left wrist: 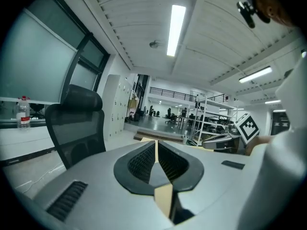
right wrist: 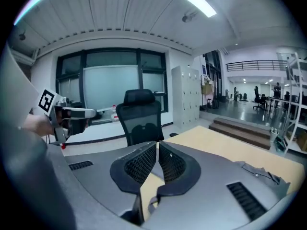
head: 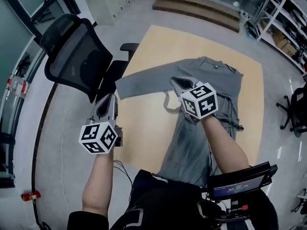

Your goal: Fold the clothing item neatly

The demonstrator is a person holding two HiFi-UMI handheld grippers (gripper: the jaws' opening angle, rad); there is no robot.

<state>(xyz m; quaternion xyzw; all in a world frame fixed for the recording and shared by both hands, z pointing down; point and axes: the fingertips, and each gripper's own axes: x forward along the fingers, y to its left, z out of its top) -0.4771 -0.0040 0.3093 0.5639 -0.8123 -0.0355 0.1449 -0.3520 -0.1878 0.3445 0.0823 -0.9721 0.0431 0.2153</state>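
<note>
We hold left gripper [head: 108, 99] clenched, empty, off the bench's [head: 153, 47] left edge, near the chair [head: 76, 56]. Right gripper [head: 175, 83] is clenched, empty, above the shirt [head: 192, 143]. Shirt lies on the bench, sleeve [head: 144, 83] reaching left. Bare bench beyond collar [head: 211, 61].

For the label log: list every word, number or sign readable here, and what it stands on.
No text reads clearly.
Left marker cube, right marker cube: black-and-white squares, no letters.
Screen: print too blurred to read.
Bottle label: too small to read.
</note>
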